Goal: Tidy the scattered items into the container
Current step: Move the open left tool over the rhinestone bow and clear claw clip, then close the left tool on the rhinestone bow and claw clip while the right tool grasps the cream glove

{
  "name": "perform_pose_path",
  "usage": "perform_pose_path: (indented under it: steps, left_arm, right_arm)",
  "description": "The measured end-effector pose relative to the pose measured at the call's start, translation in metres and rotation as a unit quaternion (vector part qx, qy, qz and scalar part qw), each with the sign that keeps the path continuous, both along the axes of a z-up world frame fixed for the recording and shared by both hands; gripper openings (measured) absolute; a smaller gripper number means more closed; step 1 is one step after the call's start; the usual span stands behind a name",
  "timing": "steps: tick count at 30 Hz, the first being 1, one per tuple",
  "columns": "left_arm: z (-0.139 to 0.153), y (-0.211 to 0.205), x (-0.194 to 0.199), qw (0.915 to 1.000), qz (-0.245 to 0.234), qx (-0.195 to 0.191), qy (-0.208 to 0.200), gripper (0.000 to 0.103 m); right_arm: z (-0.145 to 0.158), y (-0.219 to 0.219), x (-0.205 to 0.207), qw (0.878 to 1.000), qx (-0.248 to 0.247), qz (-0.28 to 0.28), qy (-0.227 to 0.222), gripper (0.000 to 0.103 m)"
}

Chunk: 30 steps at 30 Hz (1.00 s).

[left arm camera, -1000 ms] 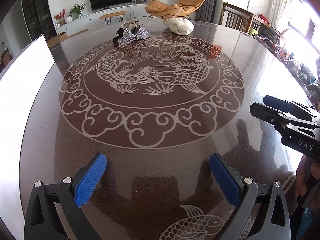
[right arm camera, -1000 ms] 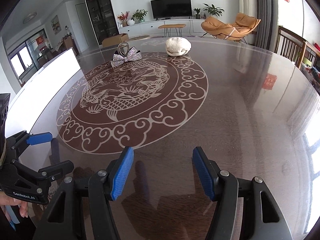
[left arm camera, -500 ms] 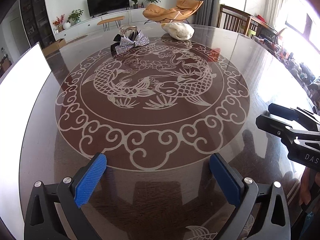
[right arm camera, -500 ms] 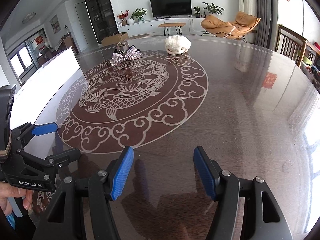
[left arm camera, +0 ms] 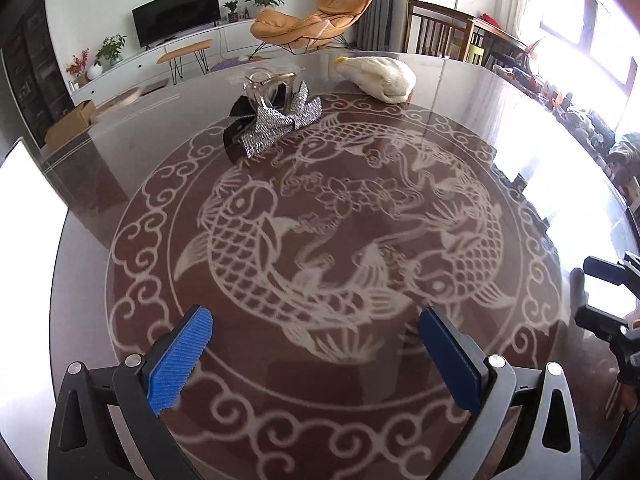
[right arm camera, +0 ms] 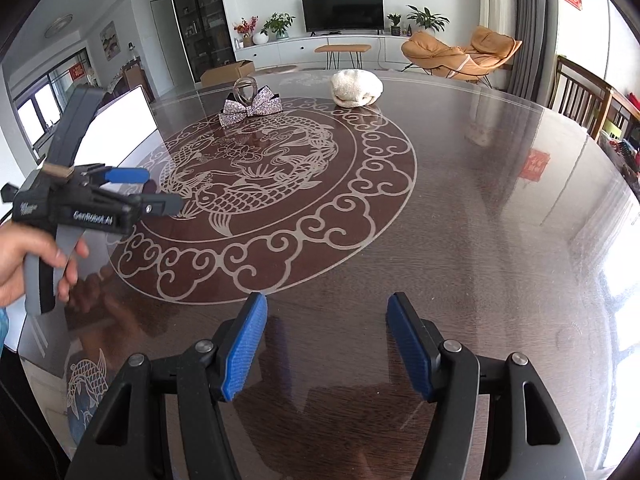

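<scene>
Far across the round dark table lies a silver sequin bow with a clear glass-like piece just behind it. A white soft bundle rests to its right. The right wrist view shows the same bow and bundle. A white container stands at the table's left edge. My left gripper hangs open and empty over the carp pattern, well short of the bow. My right gripper is open and empty near the front edge. A hand holds the left gripper.
Wooden chairs stand past the table's far right rim, with cluttered shelves along the right side. An orange lounge chair and a TV unit sit in the room beyond. The right gripper shows at the right edge.
My left gripper has moved forward over the table toward the bow, which now looks larger and nearer. The right gripper has hardly moved. Both stay open.
</scene>
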<state>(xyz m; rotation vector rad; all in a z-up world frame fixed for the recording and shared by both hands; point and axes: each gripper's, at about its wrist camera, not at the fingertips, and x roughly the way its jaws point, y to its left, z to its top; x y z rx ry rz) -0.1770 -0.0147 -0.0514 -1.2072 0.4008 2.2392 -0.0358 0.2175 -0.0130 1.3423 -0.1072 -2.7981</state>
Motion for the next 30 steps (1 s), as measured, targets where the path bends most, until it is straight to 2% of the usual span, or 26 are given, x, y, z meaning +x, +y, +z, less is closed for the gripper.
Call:
perform_pose_path:
  steps: [8, 15, 19, 23, 24, 25, 26, 27, 30]
  left_arm:
    - [0.002, 0.029, -0.074, 0.9921, -0.125, 0.001, 0.003, 0.103]
    - [0.004, 0.045, -0.137, 0.9938, -0.111, 0.004, 0.007, 0.103]
    - [0.005, 0.063, -0.151, 0.9919, -0.127, 0.005, 0.007, 0.103]
    - [0.006, 0.071, -0.151, 0.9936, -0.113, 0.005, 0.008, 0.103]
    - [0.007, 0.069, -0.15, 0.9943, -0.105, 0.008, 0.013, 0.094]
    - [0.009, 0.066, -0.147, 0.9955, -0.093, 0.012, 0.018, 0.08]
    - [0.011, 0.062, -0.144, 0.9969, -0.074, 0.016, 0.022, 0.073]
    - [0.012, 0.056, -0.14, 0.998, -0.054, 0.019, 0.026, 0.06]
    - [0.012, 0.039, -0.124, 0.9993, -0.005, 0.022, 0.029, 0.056]
  right_arm:
    - [-0.002, -0.006, -0.002, 1.0, 0.024, 0.001, -0.005, 0.065]
    - [-0.003, -0.008, -0.002, 0.999, 0.035, 0.002, -0.007, 0.065]
    - [-0.003, -0.007, -0.001, 0.999, 0.033, 0.003, -0.007, 0.065]
    - [-0.003, -0.009, -0.002, 0.999, 0.036, 0.003, -0.007, 0.065]
    - [-0.003, -0.009, -0.003, 0.999, 0.038, 0.003, -0.008, 0.065]
    - [-0.003, -0.009, -0.003, 0.999, 0.037, 0.003, -0.008, 0.065]
    - [-0.003, -0.009, -0.002, 0.999, 0.037, 0.003, -0.008, 0.065]
    - [-0.003, -0.009, -0.002, 0.999, 0.037, 0.003, -0.008, 0.065]
    - [-0.002, -0.009, -0.002, 0.999, 0.036, 0.006, -0.007, 0.065]
